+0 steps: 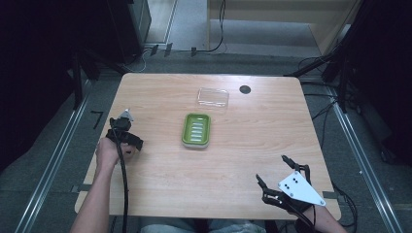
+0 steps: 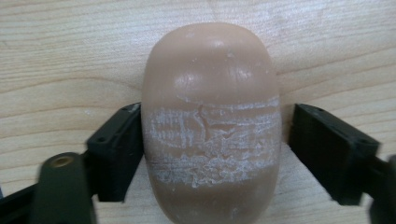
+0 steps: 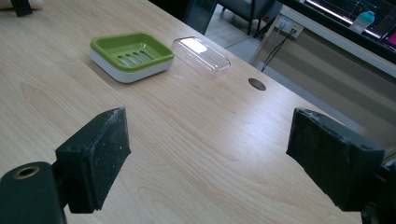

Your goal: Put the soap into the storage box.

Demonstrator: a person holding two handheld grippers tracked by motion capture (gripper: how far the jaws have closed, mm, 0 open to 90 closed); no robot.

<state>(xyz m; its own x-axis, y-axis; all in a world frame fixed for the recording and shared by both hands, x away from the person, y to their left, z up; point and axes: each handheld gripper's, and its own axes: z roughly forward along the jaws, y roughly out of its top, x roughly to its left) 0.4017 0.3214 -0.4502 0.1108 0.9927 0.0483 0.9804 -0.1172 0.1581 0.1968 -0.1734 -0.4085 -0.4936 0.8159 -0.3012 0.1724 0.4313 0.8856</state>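
Soap (image 2: 211,126) fills frame centre, left tongs (image 2: 212,154) straddling it, contact unclear. Squeeze mid-bar, gently. Right tongs (image 3: 224,158) spread, idle. Dish (image 1: 197,129) mid-surface.

Both grippers are showing matt black frames; the right gripper (image 1: 276,177) is carrying a pale grey three-cornered plate (image 1: 300,188) with two dark screws; its blocky pads (image 3: 95,156) are looking scuffed and dusty. A black cable (image 1: 124,189) is trailing from the left gripper (image 1: 122,127); forearms are showing bare, sleeveless.
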